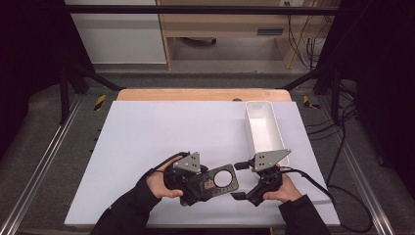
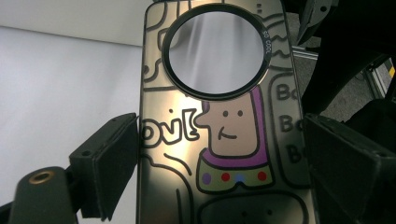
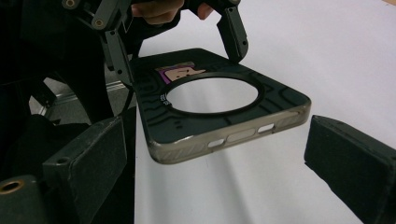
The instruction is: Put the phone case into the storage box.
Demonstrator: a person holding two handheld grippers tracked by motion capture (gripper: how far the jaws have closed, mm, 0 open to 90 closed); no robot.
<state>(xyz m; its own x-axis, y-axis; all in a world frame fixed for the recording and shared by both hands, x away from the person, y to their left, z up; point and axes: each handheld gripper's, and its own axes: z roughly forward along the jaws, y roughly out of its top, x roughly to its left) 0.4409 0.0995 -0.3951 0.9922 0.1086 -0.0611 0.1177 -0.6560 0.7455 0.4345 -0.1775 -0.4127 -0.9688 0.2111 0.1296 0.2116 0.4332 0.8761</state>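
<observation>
Between left gripper [image 2: 219,154] jaws, seemingly clamped, phone case [image 2: 219,116] runs off-frame; right gripper [image 3: 215,158] jaws apart.

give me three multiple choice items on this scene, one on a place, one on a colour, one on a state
1. Where does the white tray stand?
A. on the table's right side
B. on the table's left side
C. on the floor

2. What colour frames the cartoon face on the phone case?
A. green
B. purple
C. orange

3. How does the right gripper stand?
A. shut on the tray
B. shut on the phone case
C. open, clear of the phone case

Answers:
1. A, it sits by the right edge in the high view.
2. B, a purple band borders the face.
3. C, its jaws are spread at the case's end, while the left gripper clamps the case's sides.
</observation>
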